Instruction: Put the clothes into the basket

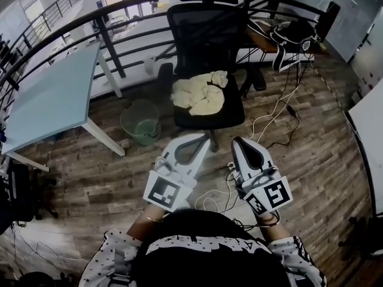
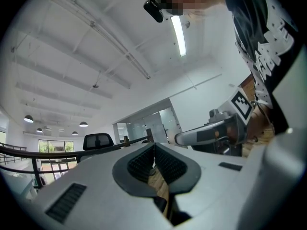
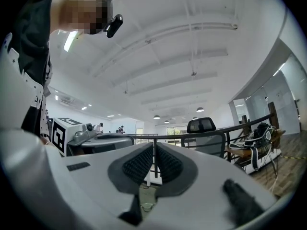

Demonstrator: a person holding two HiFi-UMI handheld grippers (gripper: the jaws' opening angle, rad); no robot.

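Crumpled cream clothes [image 1: 200, 93] on black mesh chair [image 1: 206, 31]

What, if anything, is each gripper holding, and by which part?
Nothing. The left gripper and right gripper are both shut and empty; the yellow clothes lie untouched on the chair seat.

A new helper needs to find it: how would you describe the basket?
Find the black chair holding pale yellow clothes. On the wood floor to its left, by the white leg of the blue table, stands the basket: the only round, see-through green thing there.
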